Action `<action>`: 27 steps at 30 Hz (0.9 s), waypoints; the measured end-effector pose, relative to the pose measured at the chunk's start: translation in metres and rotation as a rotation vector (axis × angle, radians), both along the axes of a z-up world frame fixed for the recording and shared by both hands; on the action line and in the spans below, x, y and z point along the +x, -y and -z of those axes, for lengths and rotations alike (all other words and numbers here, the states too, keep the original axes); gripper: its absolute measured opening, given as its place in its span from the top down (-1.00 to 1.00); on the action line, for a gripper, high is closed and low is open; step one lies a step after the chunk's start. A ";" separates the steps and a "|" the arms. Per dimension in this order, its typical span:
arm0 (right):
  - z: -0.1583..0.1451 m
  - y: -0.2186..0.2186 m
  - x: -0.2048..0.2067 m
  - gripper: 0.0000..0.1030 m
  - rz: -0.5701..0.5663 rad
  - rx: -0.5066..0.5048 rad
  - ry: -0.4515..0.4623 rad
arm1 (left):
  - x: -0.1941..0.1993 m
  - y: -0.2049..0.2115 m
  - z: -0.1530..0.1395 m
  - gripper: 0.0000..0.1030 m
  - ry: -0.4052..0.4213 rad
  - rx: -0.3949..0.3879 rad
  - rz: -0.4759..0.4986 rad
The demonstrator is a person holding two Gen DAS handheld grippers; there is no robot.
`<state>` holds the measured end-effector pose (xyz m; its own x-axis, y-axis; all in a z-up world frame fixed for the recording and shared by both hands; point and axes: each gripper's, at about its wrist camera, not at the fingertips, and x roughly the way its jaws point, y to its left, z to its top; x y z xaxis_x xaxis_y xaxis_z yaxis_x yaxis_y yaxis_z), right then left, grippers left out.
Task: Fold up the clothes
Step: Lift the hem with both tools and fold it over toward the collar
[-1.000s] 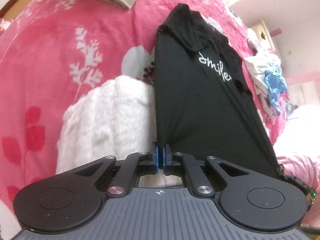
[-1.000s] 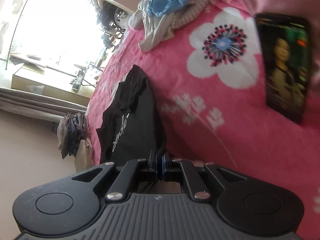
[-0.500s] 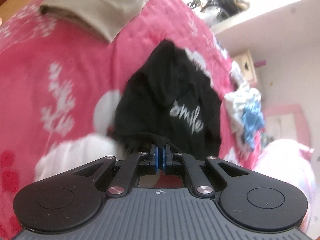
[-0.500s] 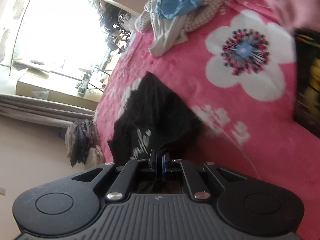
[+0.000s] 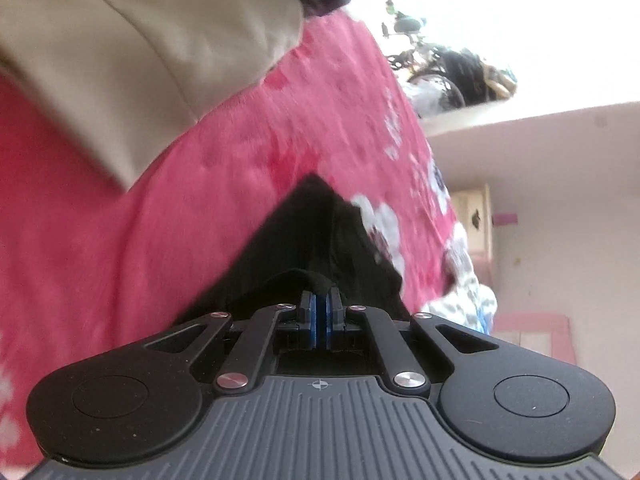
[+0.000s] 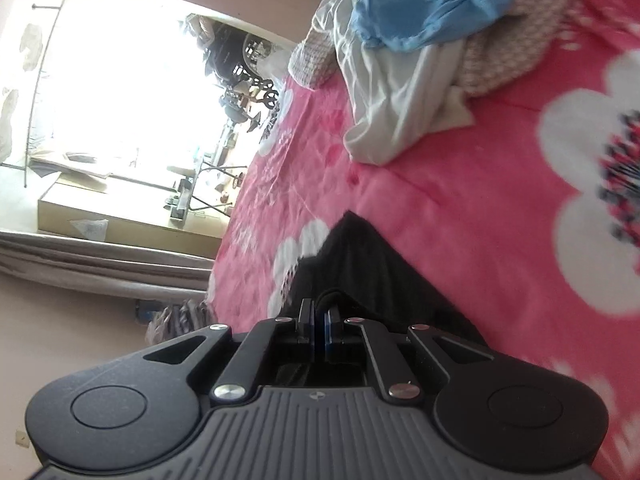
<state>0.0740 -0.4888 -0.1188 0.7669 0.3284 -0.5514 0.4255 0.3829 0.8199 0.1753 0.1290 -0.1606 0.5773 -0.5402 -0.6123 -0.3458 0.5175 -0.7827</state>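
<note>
The left gripper [image 5: 320, 304] is pinched tight on a rolled edge of the black cotton T-shirt [image 5: 304, 236], its blue pads with only a sliver of cloth between them. The right gripper [image 6: 320, 312] is likewise clamped on another bit of the same shirt's edge, a small hump of black fabric standing above its closed tips. From both grips the shirt runs forward and narrows to a point lying on the pink flowered bedspread [image 5: 120, 240], so it lies partly on the bed and partly lifted at the held end.

Each grip holds very little cloth, so I judge the main risk is an edge slipping free under any pull, which would drop that side and skew the fold. Both views are smeared with motion; a fast sweep could drag the resting part and bunch it rather than lay it flat.

Further out, a folded beige garment [image 5: 132, 48] sits near the shirt's far end, and a loose heap of white, blue and knitted clothes [image 6: 412, 52] lies on the other side. A wide swing might catch either.
</note>
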 end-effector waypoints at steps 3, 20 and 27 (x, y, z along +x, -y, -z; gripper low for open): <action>0.015 0.002 0.046 0.89 -0.011 -0.009 -0.016 | 0.035 -0.003 0.022 0.96 -0.016 -0.013 -0.029; 0.107 0.019 0.178 0.88 -0.031 0.081 -0.095 | 0.129 -0.008 0.101 0.93 -0.014 -0.089 -0.038; 0.156 0.044 0.182 0.44 0.110 0.345 0.059 | 0.138 -0.016 0.129 0.64 0.009 -0.261 -0.083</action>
